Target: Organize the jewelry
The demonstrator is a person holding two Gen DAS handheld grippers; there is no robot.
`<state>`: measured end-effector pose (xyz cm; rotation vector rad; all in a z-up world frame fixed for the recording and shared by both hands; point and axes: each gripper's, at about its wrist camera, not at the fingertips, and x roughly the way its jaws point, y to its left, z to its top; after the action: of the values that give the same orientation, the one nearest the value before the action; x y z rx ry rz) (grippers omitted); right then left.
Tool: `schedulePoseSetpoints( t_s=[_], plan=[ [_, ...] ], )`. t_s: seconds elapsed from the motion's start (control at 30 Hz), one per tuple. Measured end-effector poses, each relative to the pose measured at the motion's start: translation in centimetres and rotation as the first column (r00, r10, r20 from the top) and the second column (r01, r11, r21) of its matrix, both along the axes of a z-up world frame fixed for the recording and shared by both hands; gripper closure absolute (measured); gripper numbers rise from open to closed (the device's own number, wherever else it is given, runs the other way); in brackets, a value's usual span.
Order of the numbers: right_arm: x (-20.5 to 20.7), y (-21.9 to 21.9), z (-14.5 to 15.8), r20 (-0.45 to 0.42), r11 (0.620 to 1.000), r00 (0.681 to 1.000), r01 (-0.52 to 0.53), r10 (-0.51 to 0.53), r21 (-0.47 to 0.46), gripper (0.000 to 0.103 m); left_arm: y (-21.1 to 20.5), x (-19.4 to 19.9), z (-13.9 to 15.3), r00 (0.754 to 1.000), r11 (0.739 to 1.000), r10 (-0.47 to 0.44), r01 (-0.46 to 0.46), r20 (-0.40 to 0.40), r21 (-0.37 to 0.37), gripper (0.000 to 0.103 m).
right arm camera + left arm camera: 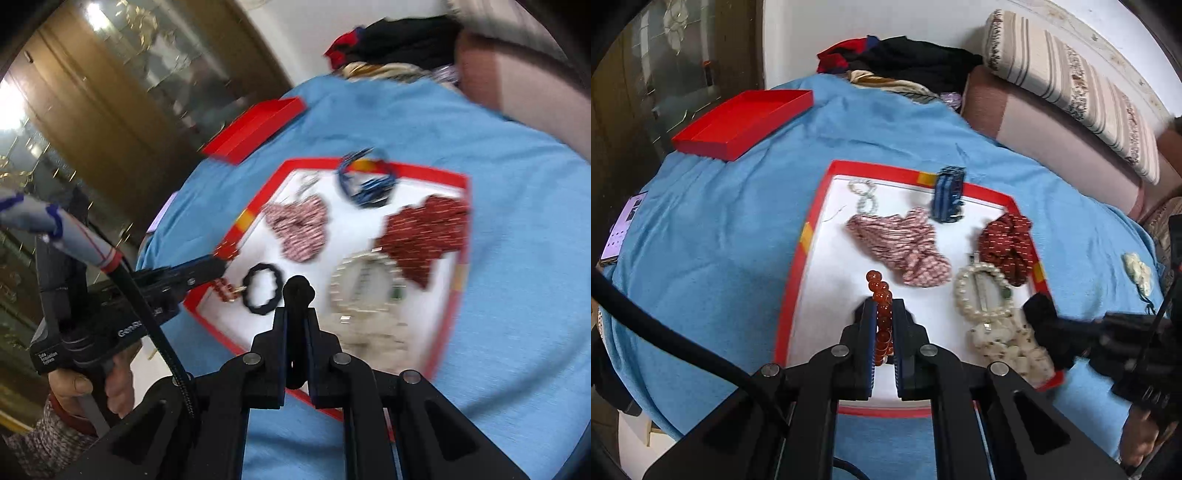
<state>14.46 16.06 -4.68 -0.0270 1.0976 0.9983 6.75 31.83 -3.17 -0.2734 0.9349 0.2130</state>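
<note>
My left gripper [884, 306] is shut on an amber bead bracelet [881, 291] and holds it over the white, red-rimmed tray [798, 258]. My right gripper [297, 314] is shut on a black hair tie [297, 291] above the same tray [266, 184]. A second black ring [261, 293] lies on the tray beside it. On the tray lie a pink striped scrunchie [905, 243], a dark red scrunchie [1008, 243], a pearl bracelet [982, 291], a blue bracelet [947, 199], pale beads [864, 195] and a spotted scrunchie [1008, 347]. The right view is blurred.
A red box lid [738, 123] sits on the blue cloth [720, 240] at the far left. A phone [622, 225] lies at the left edge. Clothes [905, 62] and pillows [1071, 85] lie behind. A small white ornament [1137, 271] lies on the right.
</note>
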Motion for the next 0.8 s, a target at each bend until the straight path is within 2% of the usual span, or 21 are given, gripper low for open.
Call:
schedulePoseSetpoints(
  t_s=[0.1,0.2,0.4,0.43,0.53,0.57,0.6,0.73,0.8],
  plan=[
    [-0.1,2.0,-1.6,-0.042,1.0,0.999,-0.022,0.021,-0.014,0.094,1.0,1.0,-0.4,1.0,1.0,0.004,-0.004,-0.004,-0.007,0.096],
    [-0.2,3.1,-2.8,-0.048,0.999,0.998,-0.032,0.031,-0.034,0.094,2.2,2.4,-1.1,1.0,0.999,0.002,-0.003,-0.016,-0.033,0.096],
    [-1.3,4.5,-3.5,0.047,0.991,0.997,-0.061,0.067,-0.116,0.089,3.2,4.6,-2.2,0.999,0.999,0.023,-0.024,-0.041,-0.023,0.095],
    [-1.6,4.2,-3.3,0.054,0.99,0.996,-0.065,0.072,-0.122,0.085,3.3,4.7,-2.1,0.999,0.999,0.032,-0.032,-0.036,-0.017,0.095],
    [-2.0,4.0,-2.9,0.085,0.989,0.994,-0.059,0.07,-0.133,0.07,3.6,4.6,-1.9,0.999,0.999,0.039,-0.04,-0.025,-0.017,0.078],
    [-2.2,3.7,-2.7,0.098,0.99,0.993,-0.052,0.066,-0.134,0.065,3.7,4.3,-1.6,0.999,0.999,0.043,-0.044,-0.015,-0.018,0.067],
    [-2.3,3.5,-2.5,0.106,0.99,0.992,-0.049,0.063,-0.133,0.063,3.6,4.0,-1.4,0.999,0.999,0.048,-0.048,-0.006,-0.017,0.061],
    [-3.1,2.2,-1.3,0.135,0.992,0.989,-0.039,0.056,-0.123,0.062,3.4,2.7,0.0,0.998,0.998,0.055,-0.055,0.022,-0.011,0.058],
    [-3.7,1.0,-0.3,0.163,0.993,0.986,-0.026,0.044,-0.113,0.062,2.9,1.8,1.0,0.997,0.998,0.066,-0.067,0.046,0.021,0.052]
  ],
)
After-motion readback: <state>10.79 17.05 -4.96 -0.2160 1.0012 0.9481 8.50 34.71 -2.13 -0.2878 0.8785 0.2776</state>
